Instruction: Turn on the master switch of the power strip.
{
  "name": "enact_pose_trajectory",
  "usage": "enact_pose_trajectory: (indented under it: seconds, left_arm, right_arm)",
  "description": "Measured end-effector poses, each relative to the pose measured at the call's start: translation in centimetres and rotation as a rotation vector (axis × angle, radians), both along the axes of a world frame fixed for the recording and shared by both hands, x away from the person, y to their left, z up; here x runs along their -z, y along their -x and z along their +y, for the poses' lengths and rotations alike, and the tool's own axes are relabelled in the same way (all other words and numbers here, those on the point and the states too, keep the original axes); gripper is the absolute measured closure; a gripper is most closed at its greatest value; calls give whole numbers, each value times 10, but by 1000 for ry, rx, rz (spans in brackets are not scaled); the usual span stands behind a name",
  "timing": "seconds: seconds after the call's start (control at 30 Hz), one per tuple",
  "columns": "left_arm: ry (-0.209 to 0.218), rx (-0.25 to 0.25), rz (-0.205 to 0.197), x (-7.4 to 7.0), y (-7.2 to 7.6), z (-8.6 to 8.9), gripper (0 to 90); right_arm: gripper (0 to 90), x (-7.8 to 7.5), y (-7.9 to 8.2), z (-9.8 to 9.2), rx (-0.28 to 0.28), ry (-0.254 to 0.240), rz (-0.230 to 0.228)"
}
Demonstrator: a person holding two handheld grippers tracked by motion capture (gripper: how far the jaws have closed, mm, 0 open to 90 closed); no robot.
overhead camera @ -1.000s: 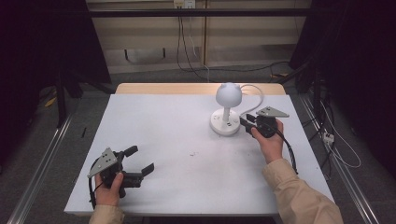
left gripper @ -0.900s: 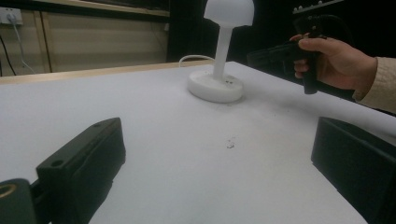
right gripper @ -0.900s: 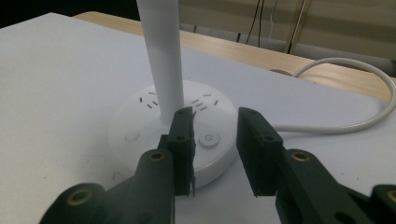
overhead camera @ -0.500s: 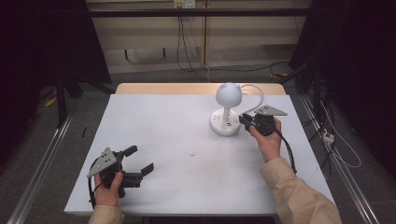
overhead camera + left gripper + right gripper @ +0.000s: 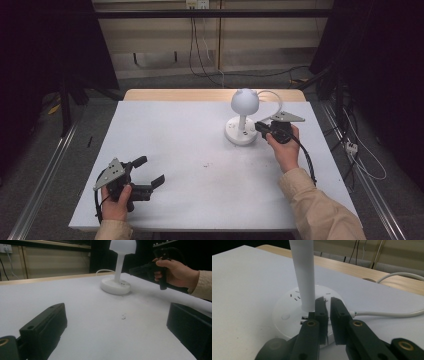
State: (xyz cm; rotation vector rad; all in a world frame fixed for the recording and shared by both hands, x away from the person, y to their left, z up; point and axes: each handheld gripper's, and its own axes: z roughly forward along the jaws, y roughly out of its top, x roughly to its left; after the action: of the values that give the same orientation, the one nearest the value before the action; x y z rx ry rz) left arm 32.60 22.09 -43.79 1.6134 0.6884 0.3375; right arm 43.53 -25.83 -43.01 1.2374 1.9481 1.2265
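A white desk [image 5: 200,150] seen from above, with a person's two forearms coming in from the near edge, each hand holding a black claw tool.

A small white lamp [image 5: 243,120] stands toward the far right part of the desk. It has a round flat base, a thin upright stem and a rounded shade on top. A white cord [image 5: 272,97] loops from behind it toward the far edge of the desk.

The right claw [image 5: 258,126] is held level at the lamp's base, on the side nearest the person's right hand [image 5: 284,150]. In the right gripper view, its two black jaws sit over the rim of the base, just beside the foot of the stem. They have just been closing and now stand nearly together, with only a narrow slit between them. Nothing can be made out gripped in that slit. Small slots and a round button show on the top of the base.

The left claw [image 5: 150,172] rests at the near left of the desk, well apart from the lamp, held by the left hand [image 5: 117,200]. Its jaws stand wide apart with bare desk between them.

A tiny dark speck [image 5: 206,164] lies on the desk between the two hands.
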Motion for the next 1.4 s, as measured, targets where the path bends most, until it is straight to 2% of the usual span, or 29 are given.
enact_pose_trajectory:
  seconds: [0.3,0.73,1.4]
  left_arm:
    - [3,-2,6,1,0,-1,25]
    - [-1,-1,7,2,-1,-2,25]
    - [1,-2,7,2,-1,-2,25]
  right_arm:
    - [900,6,-5,2,3,12,24]
    - [900,11,-12,4,-5,31,40]
    - [900,16,-20,7,12,58,51]
